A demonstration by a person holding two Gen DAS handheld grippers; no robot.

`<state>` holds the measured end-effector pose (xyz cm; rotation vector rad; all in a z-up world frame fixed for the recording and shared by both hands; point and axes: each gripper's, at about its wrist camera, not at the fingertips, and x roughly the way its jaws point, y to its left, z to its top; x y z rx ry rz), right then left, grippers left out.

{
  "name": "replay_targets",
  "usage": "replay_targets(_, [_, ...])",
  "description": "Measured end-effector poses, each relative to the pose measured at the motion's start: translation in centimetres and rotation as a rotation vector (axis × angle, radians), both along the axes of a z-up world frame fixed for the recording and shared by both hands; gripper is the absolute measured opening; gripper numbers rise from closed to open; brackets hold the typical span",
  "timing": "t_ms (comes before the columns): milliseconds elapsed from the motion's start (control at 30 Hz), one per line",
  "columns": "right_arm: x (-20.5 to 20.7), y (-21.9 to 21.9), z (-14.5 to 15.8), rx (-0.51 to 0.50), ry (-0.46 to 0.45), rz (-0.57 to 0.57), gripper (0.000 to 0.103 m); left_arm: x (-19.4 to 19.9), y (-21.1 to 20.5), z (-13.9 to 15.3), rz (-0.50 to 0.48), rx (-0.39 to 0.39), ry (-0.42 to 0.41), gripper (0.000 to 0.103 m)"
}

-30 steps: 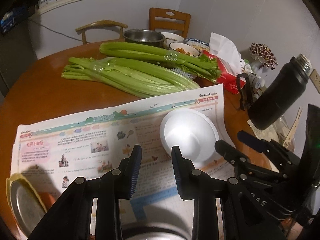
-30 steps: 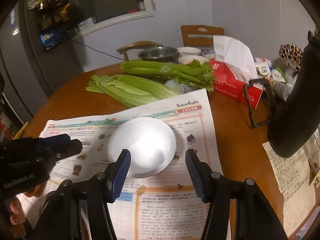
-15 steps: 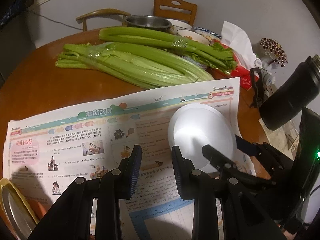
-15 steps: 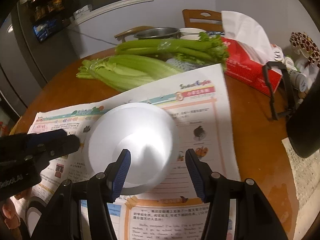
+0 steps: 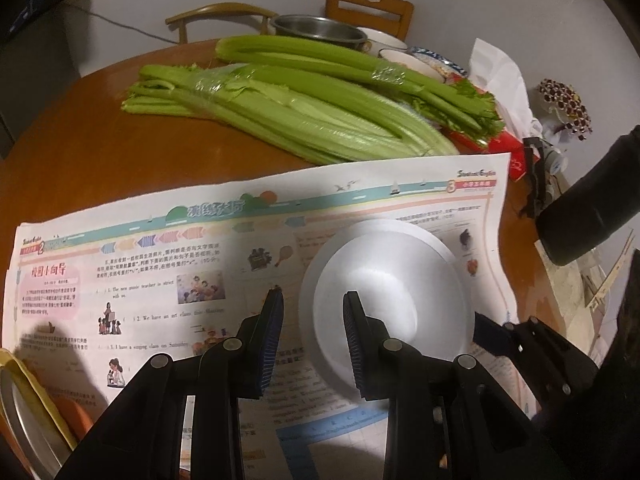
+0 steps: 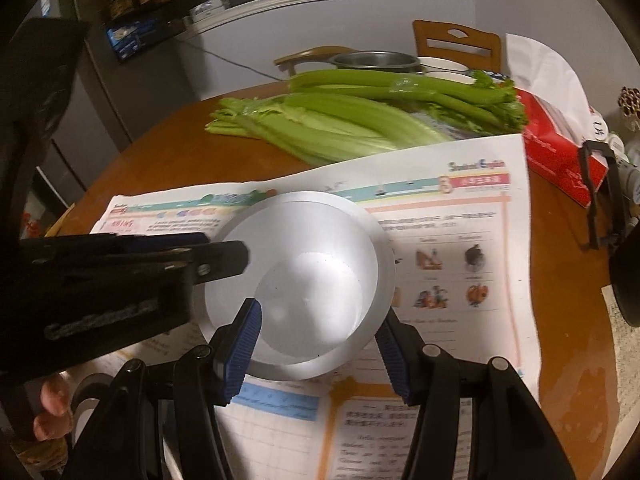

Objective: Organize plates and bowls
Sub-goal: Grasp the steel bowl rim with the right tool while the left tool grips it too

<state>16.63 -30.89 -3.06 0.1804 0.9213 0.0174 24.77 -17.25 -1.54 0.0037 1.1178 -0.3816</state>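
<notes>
Picture's edge cuts off the metal plate point(image 5: 20, 420); newspaper point(image 5: 160, 280) print blurred.

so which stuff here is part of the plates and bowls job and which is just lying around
Part of the job:
white bowl
steel bowl
yellow-rimmed plate
right claw, open around the white bowl
left claw, open

Just lying about:
celery
newspaper
red tissue box
black flask

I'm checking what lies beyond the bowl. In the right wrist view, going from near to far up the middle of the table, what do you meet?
White bowl → newspaper → celery bunches → steel pot → wooden chair.
</notes>
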Motion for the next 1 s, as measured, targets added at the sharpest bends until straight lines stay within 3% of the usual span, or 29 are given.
replay_targets(400, [-0.4, 2.0, 0.0, 0.029, -0.003, 0.032, 0.058, -0.4, 0.9, -0.6, 0.0, 0.011, 0.02, 0.032])
replay_targets(1000, [-2.5, 4.1, 3.5, 0.009, -0.074, 0.046, 0.058, -3.4, 3.3, 3.4, 0.011, -0.025, -0.062, 0.032])
